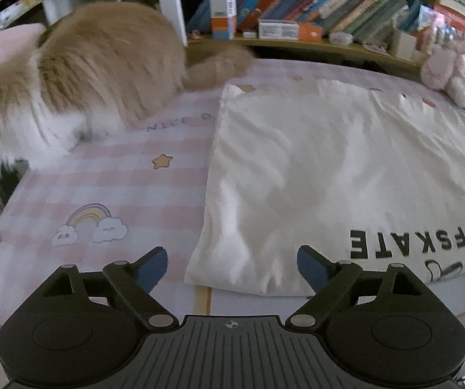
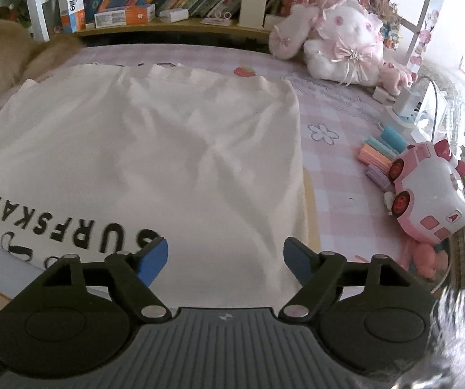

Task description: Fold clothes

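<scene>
White T-shirt (image 1: 313, 175) flat on pink checked surface (image 1: 109, 188), left tool (image 1: 232, 267) and right tool (image 2: 226, 259) both wide open, empty, fluffy cat (image 1: 80, 74) at far left.

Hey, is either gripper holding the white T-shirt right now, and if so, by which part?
Nothing is held. The left gripper and right gripper are both open above the near edge of the white T-shirt, with no fabric between their fingers.
</scene>
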`<state>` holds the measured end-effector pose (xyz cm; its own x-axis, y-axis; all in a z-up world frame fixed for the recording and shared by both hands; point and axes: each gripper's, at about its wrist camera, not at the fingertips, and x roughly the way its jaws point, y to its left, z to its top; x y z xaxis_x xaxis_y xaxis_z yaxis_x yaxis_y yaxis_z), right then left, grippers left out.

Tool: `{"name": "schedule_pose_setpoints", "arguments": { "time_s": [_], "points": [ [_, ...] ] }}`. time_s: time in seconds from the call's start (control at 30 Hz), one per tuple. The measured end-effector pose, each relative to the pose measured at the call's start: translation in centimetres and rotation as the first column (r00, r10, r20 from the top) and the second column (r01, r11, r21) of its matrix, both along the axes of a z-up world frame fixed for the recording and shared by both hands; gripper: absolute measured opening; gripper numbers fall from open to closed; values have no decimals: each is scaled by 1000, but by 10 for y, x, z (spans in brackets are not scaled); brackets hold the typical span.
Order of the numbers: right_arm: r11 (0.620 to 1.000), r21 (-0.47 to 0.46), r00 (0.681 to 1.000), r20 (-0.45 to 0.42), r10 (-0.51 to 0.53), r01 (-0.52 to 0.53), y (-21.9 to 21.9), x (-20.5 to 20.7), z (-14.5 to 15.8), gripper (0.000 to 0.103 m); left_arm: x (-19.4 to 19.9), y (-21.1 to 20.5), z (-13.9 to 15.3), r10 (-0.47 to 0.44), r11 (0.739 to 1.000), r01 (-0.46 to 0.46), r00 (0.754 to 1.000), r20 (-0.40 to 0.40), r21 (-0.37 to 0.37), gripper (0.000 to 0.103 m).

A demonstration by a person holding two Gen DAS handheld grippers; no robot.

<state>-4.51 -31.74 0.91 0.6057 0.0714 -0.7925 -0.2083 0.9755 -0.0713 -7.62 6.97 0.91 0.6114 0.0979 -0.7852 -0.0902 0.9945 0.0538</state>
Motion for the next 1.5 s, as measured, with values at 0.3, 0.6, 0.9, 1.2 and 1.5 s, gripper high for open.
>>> {"name": "schedule_pose_setpoints", "arguments": {
  "time_s": [0.3,0.6,0.9,1.2,1.5],
  "points": [
    [1000,-7,998,57,-2,2,99,-27,21,78,-1,42,-4,-196,976,197,980,22,-93,90],
    [981,-99,982,74,172,-164,229,-70,13,78,3,98,-5,-312,931,316,949,51,-183,90],
    [846,-64,848,4,530,-529,327,-62,5,49,25,163,-13,-179,818,150,984,1,-556,90],
    [813,-106,819,-95,566,-573,380,-37,-28,31,48,182,-34,-140,592,13,986,-87,-806,89],
    [881,36,881,-31,472,-471,349,-25,1,9,66,169,-61,-203,486,-58,963,-177,-872,91]
  ]
}}
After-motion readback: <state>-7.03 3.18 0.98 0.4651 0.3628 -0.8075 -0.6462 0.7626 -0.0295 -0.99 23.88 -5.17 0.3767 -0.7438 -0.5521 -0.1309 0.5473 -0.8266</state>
